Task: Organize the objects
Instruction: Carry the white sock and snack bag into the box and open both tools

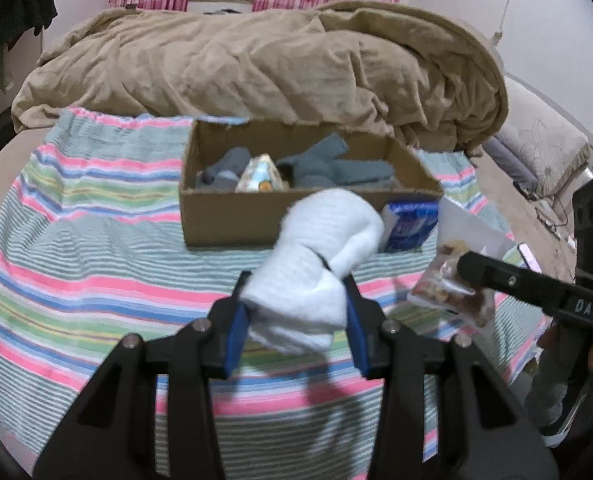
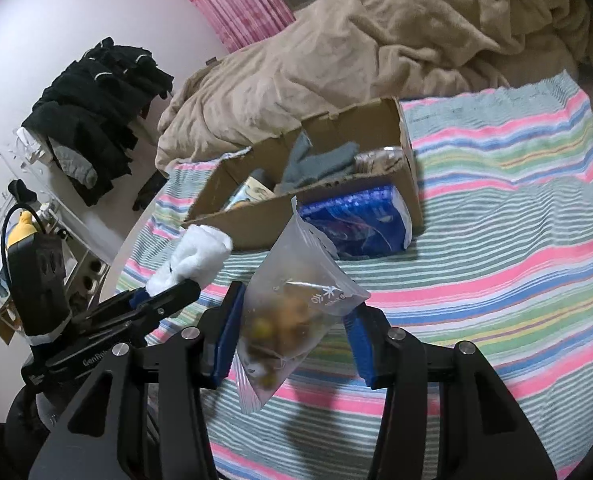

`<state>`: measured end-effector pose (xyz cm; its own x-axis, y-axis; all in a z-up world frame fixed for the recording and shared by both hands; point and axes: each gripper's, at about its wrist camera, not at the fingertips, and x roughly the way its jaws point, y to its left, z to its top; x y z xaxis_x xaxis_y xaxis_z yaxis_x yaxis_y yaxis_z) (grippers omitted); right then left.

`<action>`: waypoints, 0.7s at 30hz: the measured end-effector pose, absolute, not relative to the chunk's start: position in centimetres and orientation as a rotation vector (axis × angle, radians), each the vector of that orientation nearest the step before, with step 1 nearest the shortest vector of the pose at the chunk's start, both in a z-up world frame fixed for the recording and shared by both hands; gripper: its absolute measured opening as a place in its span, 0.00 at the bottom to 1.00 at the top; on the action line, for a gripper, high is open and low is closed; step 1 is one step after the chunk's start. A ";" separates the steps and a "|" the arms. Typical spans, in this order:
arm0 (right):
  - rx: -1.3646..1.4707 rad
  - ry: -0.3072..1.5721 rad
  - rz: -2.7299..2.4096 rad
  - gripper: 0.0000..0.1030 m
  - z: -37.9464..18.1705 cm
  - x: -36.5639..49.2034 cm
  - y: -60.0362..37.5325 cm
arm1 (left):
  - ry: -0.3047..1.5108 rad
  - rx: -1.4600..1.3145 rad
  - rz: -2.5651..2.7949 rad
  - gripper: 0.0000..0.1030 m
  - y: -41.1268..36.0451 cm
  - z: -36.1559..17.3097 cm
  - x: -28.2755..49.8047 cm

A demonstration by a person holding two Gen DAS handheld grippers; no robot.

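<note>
My left gripper (image 1: 296,296) is shut on a rolled white sock (image 1: 316,264) and holds it above the striped cloth, in front of the open cardboard box (image 1: 224,216). The box holds grey socks (image 1: 328,164) and a small patterned packet (image 1: 258,174). My right gripper (image 2: 292,320) is shut on a clear zip bag of snacks (image 2: 292,312), held above the cloth to the right of the left gripper. In the left wrist view the bag (image 1: 452,280) hangs from the right gripper. In the right wrist view the white sock (image 2: 194,258) shows at left.
A blue tissue pack (image 1: 410,226) leans on the box's front right corner, also in the right wrist view (image 2: 360,222). A striped cloth (image 1: 96,280) covers the bed. A tan duvet (image 1: 276,60) is heaped behind the box. Dark clothes (image 2: 96,112) hang at left.
</note>
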<state>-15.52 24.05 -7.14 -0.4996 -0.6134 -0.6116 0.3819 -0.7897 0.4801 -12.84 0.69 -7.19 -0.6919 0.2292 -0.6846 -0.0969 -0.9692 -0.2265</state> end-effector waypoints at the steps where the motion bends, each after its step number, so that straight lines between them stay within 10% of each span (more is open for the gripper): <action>1: 1.077 -0.375 -2.282 0.49 -6.8 -15.4 24.0 | -0.259 -1.123 2.728 0.42 0.6 -6.6 -12.6; 21: 0.921 -0.327 -2.373 0.49 -0.5 -14.6 24.4 | -0.319 -0.946 2.771 0.42 -1.2 -0.5 -11.3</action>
